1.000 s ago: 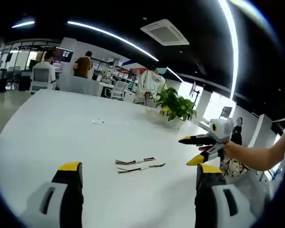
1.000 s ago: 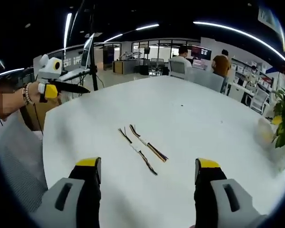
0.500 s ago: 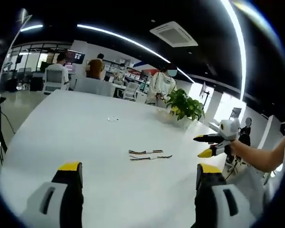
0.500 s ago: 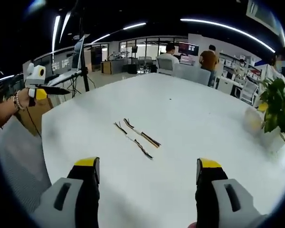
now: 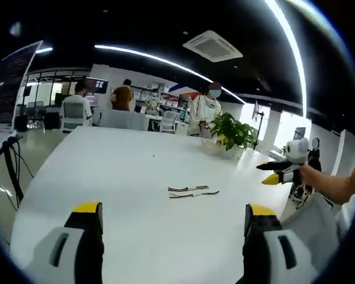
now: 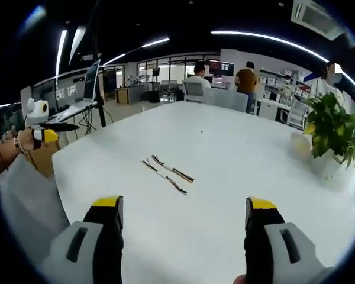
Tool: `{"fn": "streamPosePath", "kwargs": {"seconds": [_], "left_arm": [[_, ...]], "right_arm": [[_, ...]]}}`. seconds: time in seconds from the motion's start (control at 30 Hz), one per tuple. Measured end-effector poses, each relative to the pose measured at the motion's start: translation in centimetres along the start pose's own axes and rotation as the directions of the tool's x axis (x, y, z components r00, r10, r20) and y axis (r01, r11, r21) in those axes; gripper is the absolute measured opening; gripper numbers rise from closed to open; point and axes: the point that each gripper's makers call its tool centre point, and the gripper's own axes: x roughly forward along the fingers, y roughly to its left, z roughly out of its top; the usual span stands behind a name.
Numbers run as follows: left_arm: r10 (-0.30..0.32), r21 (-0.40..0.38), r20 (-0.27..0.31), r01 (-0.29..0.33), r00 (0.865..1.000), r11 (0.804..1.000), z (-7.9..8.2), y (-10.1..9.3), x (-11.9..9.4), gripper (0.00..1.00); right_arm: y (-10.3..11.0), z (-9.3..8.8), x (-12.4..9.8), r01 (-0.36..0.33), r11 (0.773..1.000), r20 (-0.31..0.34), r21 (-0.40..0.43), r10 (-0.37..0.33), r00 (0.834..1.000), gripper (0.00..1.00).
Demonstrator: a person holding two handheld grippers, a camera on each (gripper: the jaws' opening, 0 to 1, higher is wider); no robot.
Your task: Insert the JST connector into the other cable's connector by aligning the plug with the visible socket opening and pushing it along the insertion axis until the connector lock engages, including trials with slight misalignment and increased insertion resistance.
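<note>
Left gripper (image 5: 173,222) and right gripper (image 6: 183,216): jaws spread, empty. Two cables (image 6: 165,173) mid-table (image 6: 236,154): light, limp, likely fragile; grasp at connector housings, not wires.

- Left gripper (image 5: 173,222): jaws wide apart, nothing between them; held level.
- Right gripper (image 6: 182,213): jaws wide apart, empty, level.
- Both raised, well apart.
</note>
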Motion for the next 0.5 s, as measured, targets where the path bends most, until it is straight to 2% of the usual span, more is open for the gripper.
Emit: {"fn": "streamPosePath", "kwargs": {"seconds": [0.1, 0.17, 0.23, 0.4, 0.5], "left_arm": [[-0.002, -0.005, -0.012, 0.002, 1.000, 1.000, -0.8, -0.4, -0.8, 0.99], [-0.009, 0.023, 0.034, 0.009, 0.999, 1.000, -0.6, -0.9, -1.5, 0.99], [0.002, 0.021, 0.050, -0.003, 0.999, 1.000, -0.7, -1.2, -2.2, 0.99], [0.013, -0.029, 0.077, -0.011, 0.997, 1.000, -0.9, -1.9, -3.4, 0.99], [0.017, -0.074, 0.075, -0.011, 0.997, 0.997, -1.5, -2.6, -3.8, 0.99]], "right_arm": [[0.1, -0.6, -1.0, 0.014, 1.000, 0.009, 0.024, -0.014, 1.000, 0.83], [0.2, -1.1, -1.5, 0.024, 0.999, 0.002, 0.027, -0.024, 1.000, 0.83], [0.2, -1.6, -2.1, 0.035, 0.999, -0.006, 0.029, -0.034, 0.999, 0.82], [1.1, -2.3, -3.5, 0.034, 0.999, 0.000, 0.040, -0.034, 0.999, 0.82], [1.6, -3.0, -4.1, 0.025, 0.999, -0.016, 0.037, -0.024, 1.000, 0.81]]}}
